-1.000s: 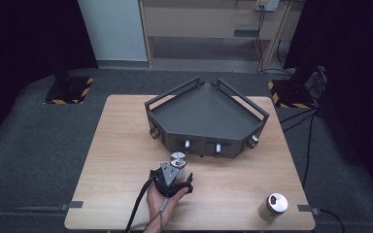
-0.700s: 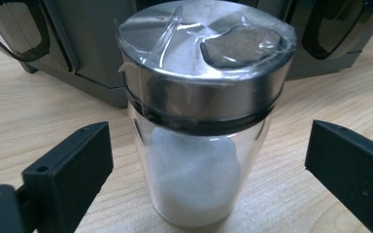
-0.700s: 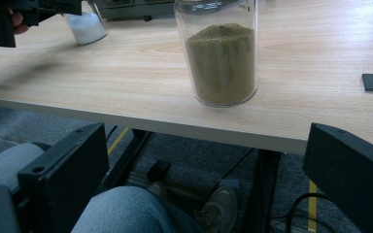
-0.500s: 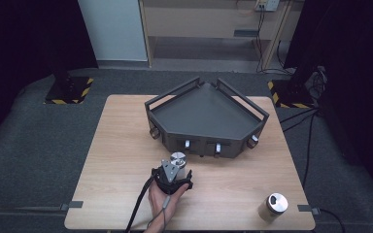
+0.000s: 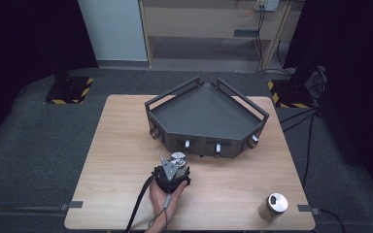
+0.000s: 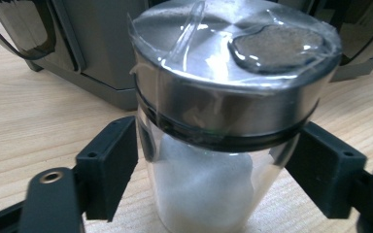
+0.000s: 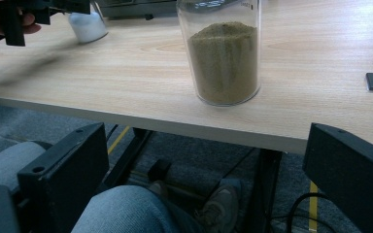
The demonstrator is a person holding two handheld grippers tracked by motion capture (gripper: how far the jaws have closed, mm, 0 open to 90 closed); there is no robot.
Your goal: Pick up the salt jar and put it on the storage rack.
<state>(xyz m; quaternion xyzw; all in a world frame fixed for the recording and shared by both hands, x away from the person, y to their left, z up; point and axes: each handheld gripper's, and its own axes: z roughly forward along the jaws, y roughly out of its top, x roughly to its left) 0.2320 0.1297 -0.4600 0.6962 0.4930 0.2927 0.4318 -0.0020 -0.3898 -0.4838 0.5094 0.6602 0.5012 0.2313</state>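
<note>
Since the earlier frames, little has shifted on the worktop, yet the left gripper has just been closing its fingers around the shaker of white powder, which stands between them. In the left gripper view, the two black fingers sit against the clear glass just under the steel lid, one on each side, so the grip looks made. From the high view, the same shaker stands upright near the front middle of the worktop, just in front of the dark corner tray, with the person's left hand behind the left gripper. A second shaker, holding brownish powder, stands upright at the front right corner, well apart from the first. In the right gripper view, that shaker stands close to the worktop's edge, while the right gripper hangs below the edge over a knee in blue jeans, its fingers wide apart with nothing between them.
</note>
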